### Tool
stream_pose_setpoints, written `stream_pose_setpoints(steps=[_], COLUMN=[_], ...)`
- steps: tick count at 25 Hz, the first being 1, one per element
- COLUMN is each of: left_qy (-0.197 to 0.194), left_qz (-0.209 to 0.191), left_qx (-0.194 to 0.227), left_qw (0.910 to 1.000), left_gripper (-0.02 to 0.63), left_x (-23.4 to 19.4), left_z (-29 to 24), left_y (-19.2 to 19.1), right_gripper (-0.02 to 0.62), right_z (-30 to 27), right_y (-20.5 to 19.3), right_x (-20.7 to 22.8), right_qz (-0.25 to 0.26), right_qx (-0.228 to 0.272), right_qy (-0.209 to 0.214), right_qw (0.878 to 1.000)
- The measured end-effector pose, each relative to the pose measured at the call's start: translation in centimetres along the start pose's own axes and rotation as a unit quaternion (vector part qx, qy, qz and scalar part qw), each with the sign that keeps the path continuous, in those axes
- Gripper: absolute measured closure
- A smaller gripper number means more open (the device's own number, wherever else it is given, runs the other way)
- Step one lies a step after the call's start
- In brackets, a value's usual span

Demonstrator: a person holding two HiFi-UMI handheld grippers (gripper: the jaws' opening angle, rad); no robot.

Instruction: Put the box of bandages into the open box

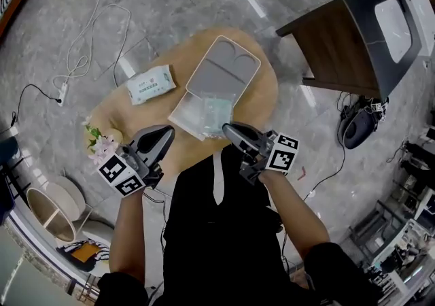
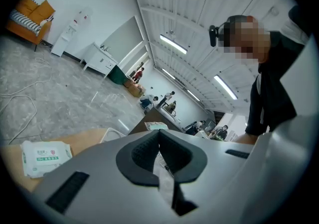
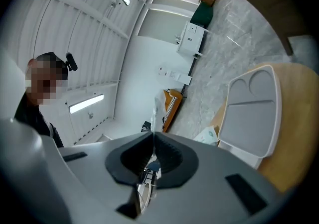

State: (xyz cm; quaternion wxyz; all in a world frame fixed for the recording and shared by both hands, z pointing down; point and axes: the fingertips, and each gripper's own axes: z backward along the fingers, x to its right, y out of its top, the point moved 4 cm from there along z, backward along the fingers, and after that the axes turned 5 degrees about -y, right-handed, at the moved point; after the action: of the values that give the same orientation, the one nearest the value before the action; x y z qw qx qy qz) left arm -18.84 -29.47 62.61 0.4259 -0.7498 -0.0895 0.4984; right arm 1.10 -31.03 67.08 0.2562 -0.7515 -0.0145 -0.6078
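On the oval wooden table lies a clear plastic box with its grey-white lid folded back flat behind it. Inside the box a pale teal box of bandages shows through the plastic. My left gripper hovers at the table's near edge, left of the clear box, jaws shut and empty. My right gripper is at the box's near right corner, also shut with nothing held. In the left gripper view the tips of the left gripper meet. The right gripper points past the lid.
A pack of wet wipes lies on the table's left part, also seen as the wipes pack from the left gripper. Pink flowers stand at the left edge. A dark wooden side table is at the right, and cables trail on the floor.
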Motion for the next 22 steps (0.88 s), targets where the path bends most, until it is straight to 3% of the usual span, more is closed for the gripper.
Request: stream_pose_setpoints(steps=[6,14,22], left_qy=[-0.015,-0.004,0.002], left_qz=[0.017,0.032,0.044], left_qx=[-0.021,-0.027,-0.028], left_qw=[0.9995,0.9991,0.9986], left_gripper=[0.589,0.589,0.589], left_x=[-4.0,-7.6,-9.8], left_z=[-0.9,-0.1,0.8], left_y=[-3.4,-6.5,-8.5], right_gripper=[0.575,0.575,0.575], right_z=[-0.5,-2.7,-5.7], right_y=[-2.8,-5.3,-8.5], right_x=[4.6,9.7,13.9], right_qz=[-0.01,0.043,0.107], right_qx=[-0.012,-0.082,-0.179], right_qy=[-0.037,-0.075,-0.106], right_qw=[0.999,0.993,0.972])
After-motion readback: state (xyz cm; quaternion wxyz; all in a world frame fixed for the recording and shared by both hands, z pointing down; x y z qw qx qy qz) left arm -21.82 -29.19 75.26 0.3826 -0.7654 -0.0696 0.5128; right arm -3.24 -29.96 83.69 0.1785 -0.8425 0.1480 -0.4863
